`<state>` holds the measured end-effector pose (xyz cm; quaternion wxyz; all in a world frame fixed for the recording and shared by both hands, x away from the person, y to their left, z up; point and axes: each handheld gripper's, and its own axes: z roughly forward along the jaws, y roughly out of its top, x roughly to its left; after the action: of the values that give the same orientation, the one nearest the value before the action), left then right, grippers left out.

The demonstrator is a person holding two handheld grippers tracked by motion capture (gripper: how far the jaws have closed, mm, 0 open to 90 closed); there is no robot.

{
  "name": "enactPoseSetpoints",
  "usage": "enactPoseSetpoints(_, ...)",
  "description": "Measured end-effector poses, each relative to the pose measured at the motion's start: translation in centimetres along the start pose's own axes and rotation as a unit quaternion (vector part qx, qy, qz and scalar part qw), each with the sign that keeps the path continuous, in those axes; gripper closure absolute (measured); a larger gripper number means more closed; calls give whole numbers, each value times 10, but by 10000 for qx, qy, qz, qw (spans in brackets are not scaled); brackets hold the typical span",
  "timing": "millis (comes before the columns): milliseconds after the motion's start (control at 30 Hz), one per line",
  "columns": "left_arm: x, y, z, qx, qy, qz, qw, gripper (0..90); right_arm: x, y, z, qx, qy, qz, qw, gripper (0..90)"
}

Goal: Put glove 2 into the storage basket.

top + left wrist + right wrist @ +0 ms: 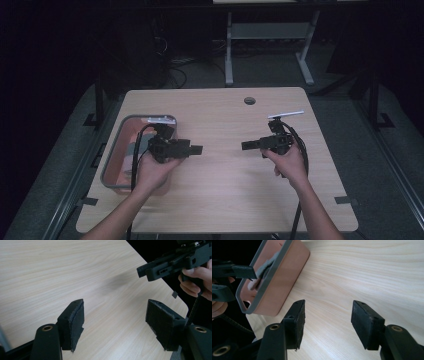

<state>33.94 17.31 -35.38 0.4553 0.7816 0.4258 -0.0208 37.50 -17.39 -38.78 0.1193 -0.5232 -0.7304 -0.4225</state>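
The pinkish-orange rectangular plastic tub with a grey rim (116, 150) is sitting at the desk's left edge, its long axis running from the near edge toward the far one, with grey cloth-like pieces (263, 267) lying inside. The left claw (196, 149) is hovering just beside the tub's right wall, jaws spread and holding nothing. The right claw (247, 145), also spread and empty, is pointing at the tub from well apart, across bare pale wooden desk (225, 190).

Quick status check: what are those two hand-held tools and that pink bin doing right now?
Left tool open, empty. Right tool open, empty, facing it above the table. Pink bin at left edge, grey cloth inside, untouched. Nothing between them.
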Motion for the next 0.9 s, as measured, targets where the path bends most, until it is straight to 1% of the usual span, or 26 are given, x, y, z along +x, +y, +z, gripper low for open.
enactPoseSetpoints(100, -3, -3, 5, -10, -21, 40, 10000, 309, -6, -7, -2, 6, -2, 30, 10000, 443)
enactPoseSetpoints(133, -3, -3, 5, -10, -21, 40, 10000, 309, -6, -7, -2, 6, -2, 30, 10000, 443)
enactPoseSetpoints(167, -6, -5, 6, -30, -65, 60, 10000, 309, -9, -10, -3, 14, -49, 66, 10000, 439)
enactPoseSetpoints(200, -6, -5, 6, -30, -65, 60, 10000, 309, -11, -12, -4, 14, -42, 98, 9999, 439)
enactPoseSetpoints(233, -8, -7, 8, -20, -81, 139, 9999, 309, -13, -14, -5, -3, -32, 99, 9999, 439)
enactPoseSetpoints(333, -12, -9, 9, -25, -89, 172, 9998, 309, -15, -18, -6, 7, -36, 123, 9999, 439)
enactPoseSetpoints(367, -14, -11, 12, -25, -126, 195, 9997, 308, -18, -21, -8, 18, -39, 145, 9999, 434)
enactPoseSetpoints(533, -19, -15, 16, -9, -168, 244, 9996, 306, -23, -29, -11, -28, -27, 172, 9998, 434)
enactPoseSetpoints(567, -21, -17, 18, 28, -188, 287, 9994, 304, -23, -30, -12, -3, -23, 198, 9998, 433)
enactPoseSetpoints(600, -22, -18, 19, 20, -203, 284, 9994, 303, -24, -31, -12, -2, -52, 189, 9998, 433)
enactPoseSetpoints(733, -24, -20, 22, 2, -227, 275, 9994, 293, -27, -35, -13, 31, -50, 218, 9997, 430)
enactPoseSetpoints(833, -29, -23, 25, -12, -221, 367, 9991, 292, -29, -40, -15, 5, -15, 229, 9997, 428)
enactPoseSetpoints(900, -30, -25, 27, -20, -265, 353, 9990, 291, -31, -43, -16, 4, -21, 210, 9998, 427)
